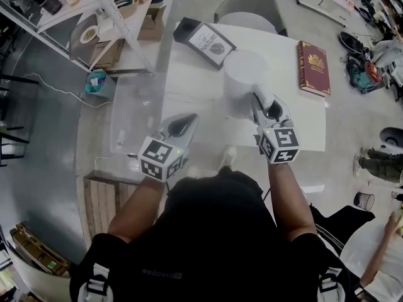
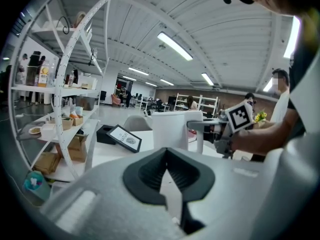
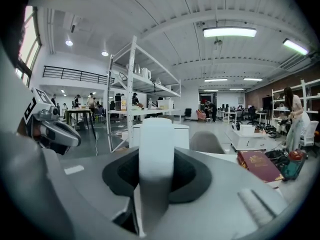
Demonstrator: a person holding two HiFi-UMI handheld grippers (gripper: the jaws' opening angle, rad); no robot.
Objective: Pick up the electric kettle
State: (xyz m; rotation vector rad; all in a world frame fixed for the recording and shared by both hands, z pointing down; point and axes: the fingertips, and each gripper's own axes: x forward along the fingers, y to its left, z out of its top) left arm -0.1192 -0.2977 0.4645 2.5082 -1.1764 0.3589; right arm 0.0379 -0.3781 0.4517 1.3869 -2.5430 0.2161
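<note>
The white electric kettle (image 1: 242, 80) is near the middle of the white table (image 1: 189, 90). Its upright handle (image 3: 156, 149) runs between the jaws of my right gripper (image 1: 258, 102), whose pads press on it from both sides. The left gripper view shows the kettle (image 2: 172, 129) from the side, with the right gripper (image 2: 235, 126) on the handle. The kettle's base is hidden, so I cannot tell whether it rests on the table. My left gripper (image 1: 182, 124) hovers over the table's front left part. It is shut, with nothing between its fingers, a short way left of the kettle.
A red book (image 1: 313, 68) lies at the table's right side. A framed picture (image 1: 211, 43) and a black box (image 1: 186, 29) sit at the back, with a grey chair (image 1: 252, 8) behind them. A white shelving rack (image 1: 94, 24) stands to the left, and a wooden pallet (image 1: 104, 197) lies on the floor.
</note>
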